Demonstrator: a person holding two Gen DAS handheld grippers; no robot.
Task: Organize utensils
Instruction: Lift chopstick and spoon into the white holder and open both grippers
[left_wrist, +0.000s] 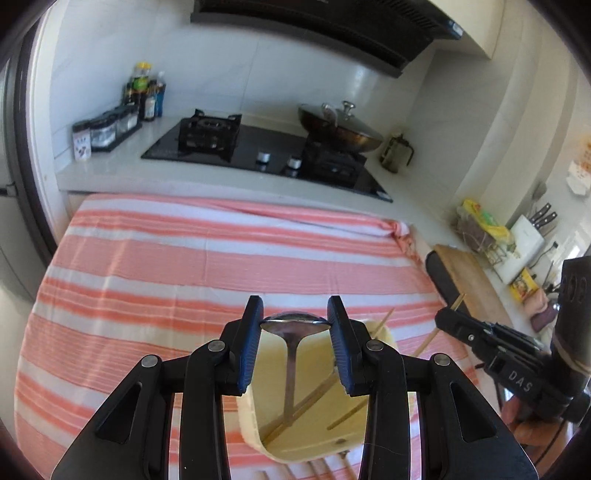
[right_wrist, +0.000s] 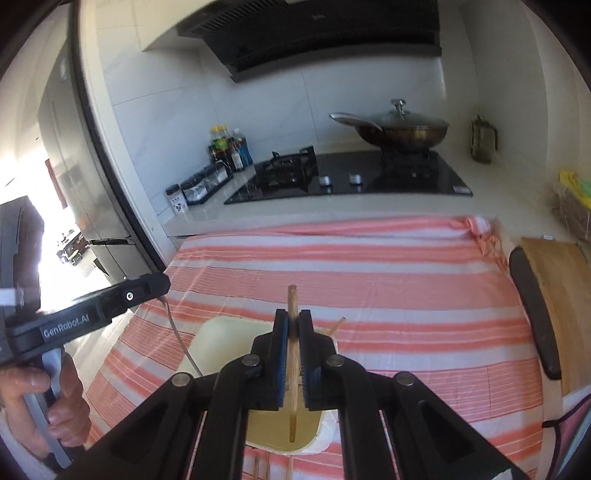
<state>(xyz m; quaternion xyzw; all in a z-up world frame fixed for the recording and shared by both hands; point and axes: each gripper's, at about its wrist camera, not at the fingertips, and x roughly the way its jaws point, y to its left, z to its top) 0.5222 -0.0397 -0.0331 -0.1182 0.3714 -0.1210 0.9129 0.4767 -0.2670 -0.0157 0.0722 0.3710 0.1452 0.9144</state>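
Left gripper (left_wrist: 294, 323) seemingly clamps spoon (left_wrist: 293, 325), tilted over tray (left_wrist: 384, 334).

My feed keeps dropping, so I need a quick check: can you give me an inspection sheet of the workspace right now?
Surface: striped cloth, pink and white, spread flat.
Job's things: cream tray on the cloth with chopsticks inside; more sticks lie on the cloth at its near edge.
Clutter: nothing seen on the cloth beyond these.
Grippers: left tool clamps a metal spoon by its bowl, handle hanging over the tray; right tool is shut on one chopstick above the tray.
Cables: nothing seen.
Surroundings: stove, lidded wok, seasoning bottles, cutting board.
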